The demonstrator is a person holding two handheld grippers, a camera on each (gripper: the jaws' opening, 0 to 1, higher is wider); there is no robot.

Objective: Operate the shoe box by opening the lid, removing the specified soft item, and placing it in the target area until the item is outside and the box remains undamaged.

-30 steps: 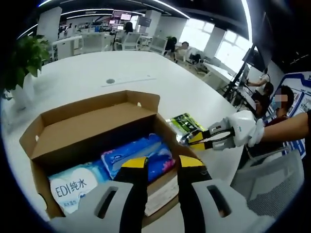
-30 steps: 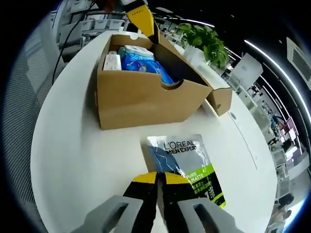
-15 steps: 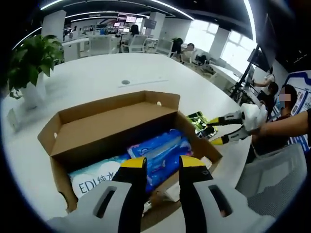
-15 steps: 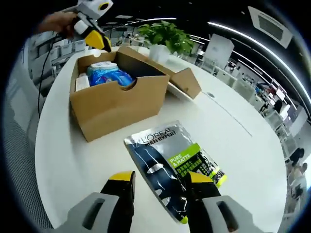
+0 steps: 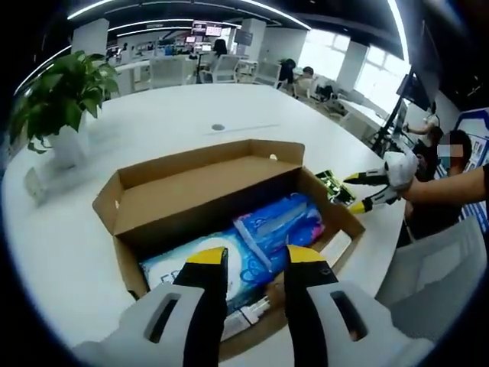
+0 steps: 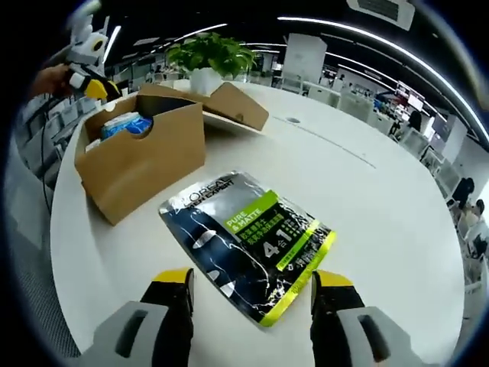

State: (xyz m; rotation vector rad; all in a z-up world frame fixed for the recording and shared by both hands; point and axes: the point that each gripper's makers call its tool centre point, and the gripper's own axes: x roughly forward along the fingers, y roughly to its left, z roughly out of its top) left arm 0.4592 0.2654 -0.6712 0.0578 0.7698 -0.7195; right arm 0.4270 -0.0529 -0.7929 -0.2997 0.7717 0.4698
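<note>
The shoe box (image 5: 221, 206) is sitting open on the white table (image 5: 153, 115), its lid (image 5: 206, 180) folded back and away from the left gripper (image 5: 256, 264). In the right gripper view the soft item, a black and green sachet (image 6: 248, 241), is lying flat on the table just beside the box (image 6: 141, 153) and outside it, so the release is the step in hand.

The right gripper (image 6: 252, 287) is hovering over the near end of the sachet with its jaws spread wide, 1 tip on each side of the pack and neither seeming to touch it, though the fisheye bend is making that contact hard to judge. Finishing well probably means lifting straight away from the table while keeping the jaws wide, so that no tip is catching the pack's edge and dragging it back toward the cardboard wall.

The left gripper is hanging above the near wall of the box with its jaws parted by a moderate gap, holding nothing. Beneath it a blue packet (image 5: 279, 225) and a white wipes pack (image 5: 195, 267) are lying inside. That gripper is best kept clear of the thin front wall, since pressing down there could crease it. The right gripper (image 5: 367, 191) is showing past the far corner of the box, above the sachet (image 5: 332, 183).
</note>
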